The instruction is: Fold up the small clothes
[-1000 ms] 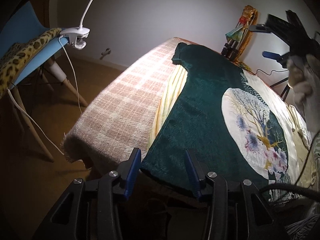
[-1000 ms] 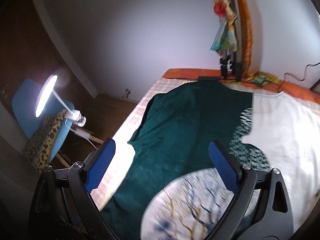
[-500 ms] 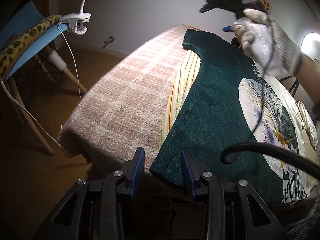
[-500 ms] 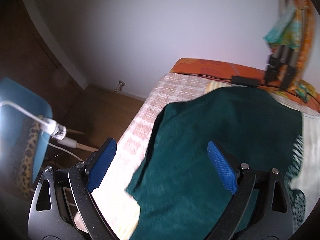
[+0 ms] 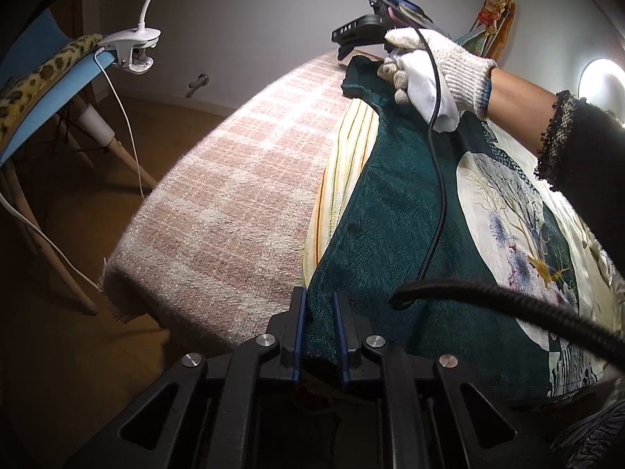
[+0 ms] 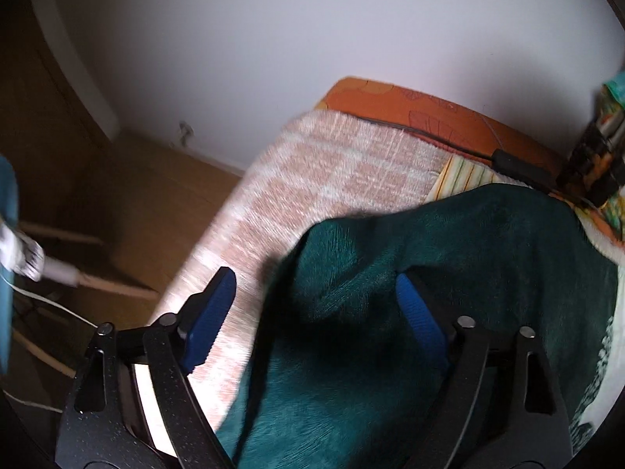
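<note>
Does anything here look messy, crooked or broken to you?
Nothing looks damaged or spilled. The dark green printed garment lies askew on the pink checked blanket, half covering a yellow striped cloth, and a black cable trails across it.

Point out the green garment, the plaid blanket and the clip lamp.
green garment (image 5: 390, 211), left wrist view, plain green area.
plaid blanket (image 5: 234, 195), left wrist view, top surface.
clip lamp (image 5: 133, 45), left wrist view, white clamp.
</note>
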The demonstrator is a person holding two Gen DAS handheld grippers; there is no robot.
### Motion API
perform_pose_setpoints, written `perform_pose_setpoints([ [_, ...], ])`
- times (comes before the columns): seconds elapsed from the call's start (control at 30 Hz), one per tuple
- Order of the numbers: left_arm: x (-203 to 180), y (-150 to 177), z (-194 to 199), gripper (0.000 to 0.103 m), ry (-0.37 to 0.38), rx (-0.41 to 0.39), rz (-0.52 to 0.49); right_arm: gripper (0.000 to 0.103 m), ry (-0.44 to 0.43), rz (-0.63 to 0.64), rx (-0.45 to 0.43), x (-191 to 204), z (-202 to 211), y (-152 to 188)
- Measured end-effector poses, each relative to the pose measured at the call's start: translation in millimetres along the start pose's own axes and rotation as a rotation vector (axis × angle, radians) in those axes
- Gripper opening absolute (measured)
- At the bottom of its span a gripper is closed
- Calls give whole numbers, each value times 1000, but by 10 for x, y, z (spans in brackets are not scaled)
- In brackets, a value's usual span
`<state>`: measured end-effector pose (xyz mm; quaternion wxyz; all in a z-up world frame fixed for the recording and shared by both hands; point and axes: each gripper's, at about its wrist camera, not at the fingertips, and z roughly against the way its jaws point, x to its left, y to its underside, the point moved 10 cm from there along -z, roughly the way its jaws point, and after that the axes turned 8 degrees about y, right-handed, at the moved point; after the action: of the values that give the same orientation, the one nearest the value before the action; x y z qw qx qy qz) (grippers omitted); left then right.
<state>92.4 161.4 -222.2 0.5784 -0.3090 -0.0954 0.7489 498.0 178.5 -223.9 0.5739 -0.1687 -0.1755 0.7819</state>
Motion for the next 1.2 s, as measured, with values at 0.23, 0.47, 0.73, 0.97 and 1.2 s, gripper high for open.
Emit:
perform_pose_setpoints([
  [0.23, -3, -18, 40, 2, 56, -14, 47, 26, 100, 86, -24, -125, 4, 15],
  [0.47, -100, -95, 206, 1, 62, -70, 23, 5, 45, 50, -51, -300, 135, -67],
  [0.73, -278, -157, 308, 1, 77, -100, -24, 4, -16, -17, -93, -536, 397, -97],
  [0.97, -794, -155, 368, 1, 164, -105, -117, 4, -62, -54, -154, -890, 705, -123],
  [1.2, -1535, -20, 351, 1, 218, -96, -300, 4, -93, -103, -212, -1491, 981, 59],
])
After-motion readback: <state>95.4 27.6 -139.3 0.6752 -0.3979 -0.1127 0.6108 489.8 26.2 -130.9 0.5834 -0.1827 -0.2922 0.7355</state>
